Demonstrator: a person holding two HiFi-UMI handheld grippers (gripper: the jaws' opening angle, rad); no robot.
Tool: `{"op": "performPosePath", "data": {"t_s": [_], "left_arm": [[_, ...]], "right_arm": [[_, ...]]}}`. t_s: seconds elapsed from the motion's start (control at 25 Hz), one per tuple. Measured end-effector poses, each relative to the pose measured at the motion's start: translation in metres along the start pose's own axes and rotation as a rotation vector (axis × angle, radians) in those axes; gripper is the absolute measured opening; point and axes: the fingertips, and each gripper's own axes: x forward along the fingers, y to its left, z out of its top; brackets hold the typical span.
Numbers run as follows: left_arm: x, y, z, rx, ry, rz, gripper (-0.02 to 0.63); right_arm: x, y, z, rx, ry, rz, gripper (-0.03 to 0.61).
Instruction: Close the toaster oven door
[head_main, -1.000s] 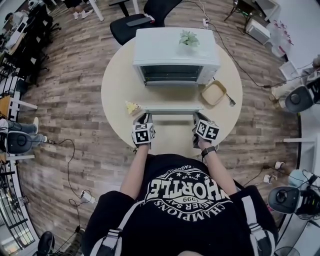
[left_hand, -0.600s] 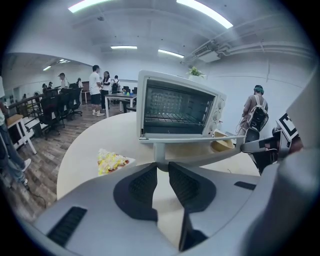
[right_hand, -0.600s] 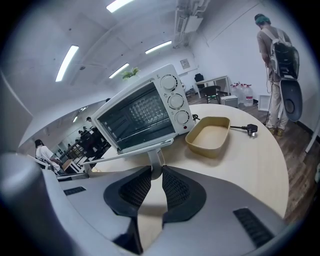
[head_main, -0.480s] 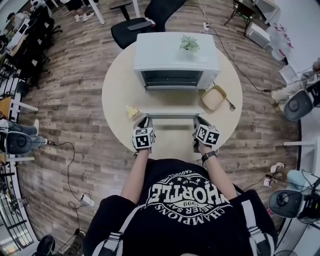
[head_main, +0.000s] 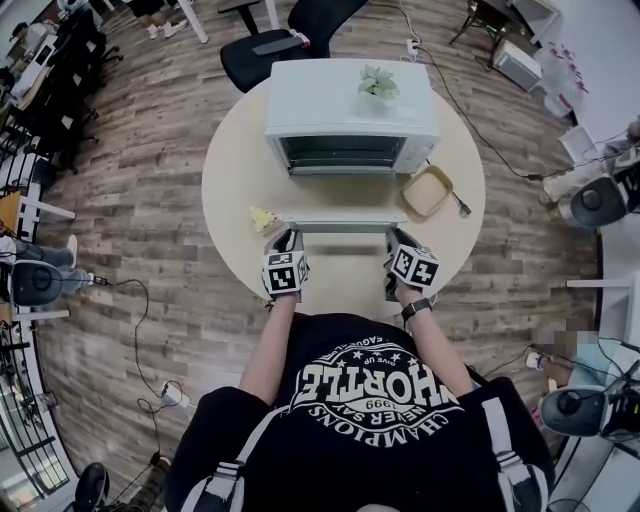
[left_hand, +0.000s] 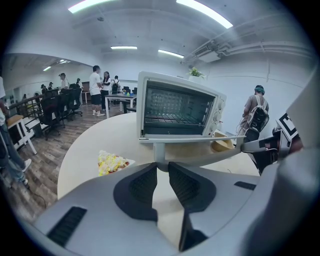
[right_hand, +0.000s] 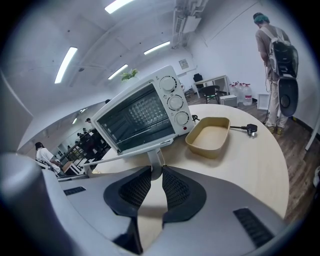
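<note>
- Step: grip is set, the closing swing has not begun. On the table (head_main: 240, 150), the oven (head_main: 350, 105) has its door (head_main: 345, 215) dropped flat, reaching from the oven front toward you.
- Your left gripper (head_main: 290, 235): jaws part-closed, pads pinching the handle (left_hand: 160, 150) at its left post.
- Your right gripper (head_main: 393, 237): same hold on the right post.
- Next, as I judge it: raise both grippers together in an arc up and toward the oven front. Keep them level so the door does not twist, and let go only once it seats.
- The dish (head_main: 427, 190) right of the oven and the food (head_main: 264, 216) left of the door look clear of the swing.
</note>
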Motion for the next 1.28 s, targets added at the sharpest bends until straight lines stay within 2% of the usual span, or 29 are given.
{"op": "performPosePath", "data": {"t_s": [0.48, 1.28], "left_arm": [[-0.002, -0.001, 0.005, -0.024, -0.017, -0.005, 0.091], [-0.005, 0.000, 0.024, -0.057, -0.072, -0.022, 0.089]], "right_arm": [[-0.003, 0.001, 0.006, 0.014, -0.021, -0.002, 0.092], [-0.004, 0.010, 0.024, -0.028, -0.054, 0.003, 0.094]]}}
